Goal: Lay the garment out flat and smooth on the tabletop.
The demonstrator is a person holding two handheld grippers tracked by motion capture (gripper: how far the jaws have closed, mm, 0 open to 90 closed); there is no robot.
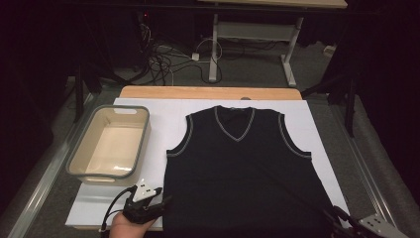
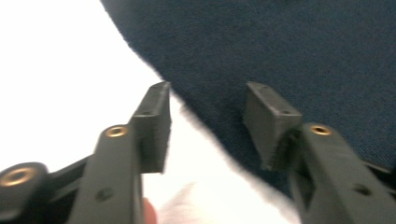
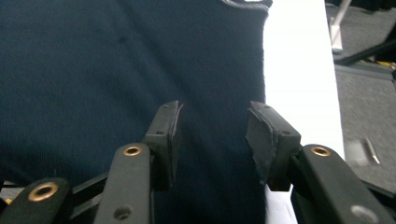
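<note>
A dark navy sleeveless V-neck vest (image 1: 237, 168) with pale trim lies flat, face up, on the white sheet (image 1: 163, 114) that covers the table. My left gripper (image 1: 161, 202) sits at the vest's lower left corner, held by a hand. In the left gripper view it (image 2: 208, 109) is open, its jaws straddling the vest's edge (image 2: 261, 51) over the white sheet (image 2: 56, 84). My right gripper (image 1: 333, 214) is at the vest's lower right corner. In the right gripper view it (image 3: 214, 126) is open just above the vest fabric (image 3: 116, 70), near the side hem.
A grey-rimmed cream basket (image 1: 111, 144) stands empty at the left of the sheet. The wooden table edge (image 1: 208, 92) shows at the back. Beyond it are a desk frame (image 1: 247, 34) and floor cables (image 1: 163, 59). Grey carpet (image 3: 364, 102) lies to the right.
</note>
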